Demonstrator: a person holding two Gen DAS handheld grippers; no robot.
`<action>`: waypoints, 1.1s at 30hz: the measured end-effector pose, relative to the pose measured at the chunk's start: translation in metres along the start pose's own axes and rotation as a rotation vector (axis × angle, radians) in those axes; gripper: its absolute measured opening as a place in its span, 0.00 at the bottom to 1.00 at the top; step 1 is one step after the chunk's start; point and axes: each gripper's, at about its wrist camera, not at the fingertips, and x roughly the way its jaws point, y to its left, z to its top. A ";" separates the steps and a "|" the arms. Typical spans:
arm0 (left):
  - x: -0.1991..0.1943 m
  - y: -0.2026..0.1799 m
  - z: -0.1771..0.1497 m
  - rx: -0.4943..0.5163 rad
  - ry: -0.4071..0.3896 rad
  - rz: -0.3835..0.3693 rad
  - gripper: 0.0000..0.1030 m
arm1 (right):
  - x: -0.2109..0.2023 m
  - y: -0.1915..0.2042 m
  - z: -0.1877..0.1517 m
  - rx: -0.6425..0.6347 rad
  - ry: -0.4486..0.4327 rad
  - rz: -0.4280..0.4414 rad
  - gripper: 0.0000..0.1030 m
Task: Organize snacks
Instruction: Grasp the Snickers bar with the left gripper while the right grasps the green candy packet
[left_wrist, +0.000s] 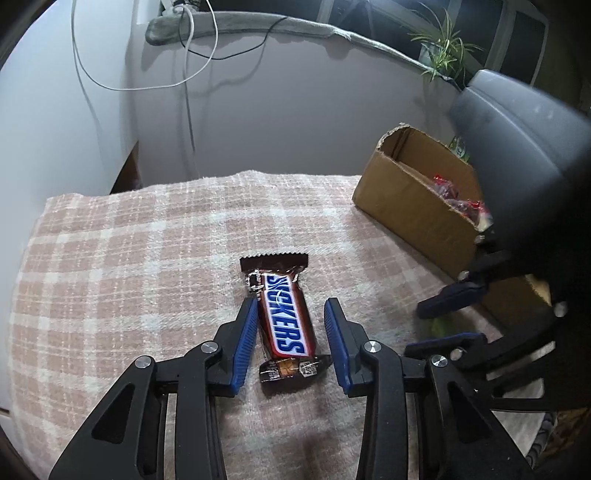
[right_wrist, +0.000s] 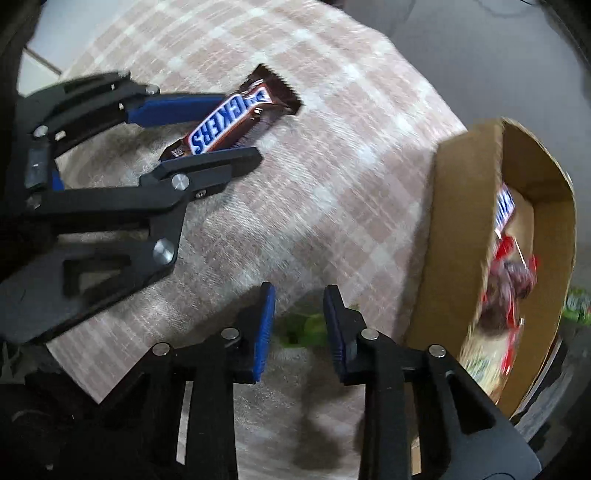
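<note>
A Snickers bar (left_wrist: 282, 317) lies flat on the pink plaid cloth (left_wrist: 129, 258). My left gripper (left_wrist: 291, 306) is open with its jaws on either side of the bar; the left pad touches the wrapper. The bar also shows in the right wrist view (right_wrist: 229, 122) between the left gripper's fingers (right_wrist: 207, 162). My right gripper (right_wrist: 299, 295) is open and empty, low over a green wrapper (right_wrist: 303, 328) at the cloth's edge. In the left wrist view the right gripper (left_wrist: 450, 317) is beside the cardboard box (left_wrist: 417, 206).
The open cardboard box (right_wrist: 450, 236) stands at the right and holds red-wrapped snacks (right_wrist: 509, 284) and another Snickers (right_wrist: 504, 210). A wall with hanging cables (left_wrist: 184, 74) is behind the table. A plant (left_wrist: 443, 48) stands on the sill.
</note>
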 end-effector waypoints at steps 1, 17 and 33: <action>0.003 0.000 -0.001 0.005 0.007 0.002 0.34 | -0.001 -0.003 -0.005 0.051 -0.018 0.013 0.28; 0.001 0.011 -0.005 0.008 -0.008 -0.014 0.26 | 0.015 -0.059 -0.047 0.579 -0.083 0.151 0.38; -0.009 0.014 -0.009 -0.003 -0.029 -0.018 0.26 | 0.019 -0.094 -0.050 0.814 -0.112 0.319 0.41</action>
